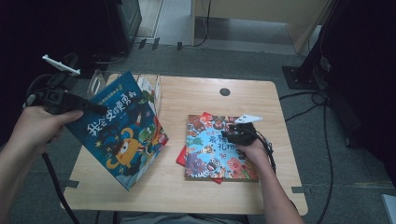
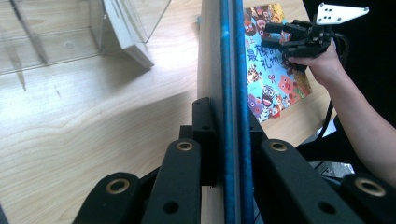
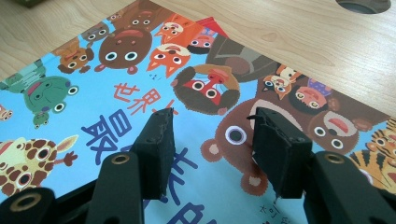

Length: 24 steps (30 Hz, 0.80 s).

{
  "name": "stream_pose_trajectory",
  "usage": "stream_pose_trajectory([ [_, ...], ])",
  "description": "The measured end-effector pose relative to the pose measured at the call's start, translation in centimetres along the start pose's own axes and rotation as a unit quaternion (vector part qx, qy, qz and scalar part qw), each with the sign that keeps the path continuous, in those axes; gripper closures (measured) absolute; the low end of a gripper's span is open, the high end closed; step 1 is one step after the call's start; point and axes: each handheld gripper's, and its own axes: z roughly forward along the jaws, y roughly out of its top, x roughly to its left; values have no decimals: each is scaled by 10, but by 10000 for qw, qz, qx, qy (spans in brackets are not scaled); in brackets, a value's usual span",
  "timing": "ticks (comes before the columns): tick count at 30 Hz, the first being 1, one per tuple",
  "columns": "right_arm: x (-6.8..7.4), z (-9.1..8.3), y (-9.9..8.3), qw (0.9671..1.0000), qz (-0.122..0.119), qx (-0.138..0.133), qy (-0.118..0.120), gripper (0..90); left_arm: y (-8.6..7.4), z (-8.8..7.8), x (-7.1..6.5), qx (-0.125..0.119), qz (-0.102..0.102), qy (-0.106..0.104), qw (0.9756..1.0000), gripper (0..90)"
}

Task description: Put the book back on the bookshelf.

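Over on the left, the left gripper (image 1: 77, 105) has its jaws clamped on the edge of the blue book (image 1: 122, 128) — held up off the table (image 1: 187, 186), tilted, its cover facing the person. The left gripper view shows that book edge-on (image 2: 232, 93), pinched tight between the black jaws. Just behind it stands the clear rack (image 1: 100, 81) at the table's far left corner, with one book (image 1: 152, 91) already upright in it. Judging by that, the filing is partly done: one in, one in the air and close to the rack, not yet slotted.

Moving right — the animal book (image 1: 215, 147) lies flat mid-table, on top of a red book (image 1: 182, 156) whose corners peek out beneath. The right gripper (image 1: 233, 133) rests over the animal book's upper part, jaws spread apart and holding nothing; its own view shows the cover (image 3: 116, 60) between the parted jaws.

The count: four books — one racked, one carried, two stacked and waiting. One rack, two grippers.
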Motion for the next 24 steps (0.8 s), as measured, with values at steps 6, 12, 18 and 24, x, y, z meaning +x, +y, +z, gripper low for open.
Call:
stream_pose_trajectory([
  [6, 0, 0, 0, 10000, 10, -1, 4, 495, -10, -11, 11, -67, -121, 38, 9999, 839],
  [12, 0, 0, 0, 10000, 23, -10, 4, 496, -20, -24, 22, -170, -281, 106, 9994, 839],
  [18, 0, 0, 0, 10000, 10, -5, -5, 495, -31, -34, 35, -269, -488, 215, 9982, 838],
  [24, 0, 0, 0, 10000, 6, 1, -5, 495, -39, -46, 50, -349, -755, 223, 9963, 838],
])
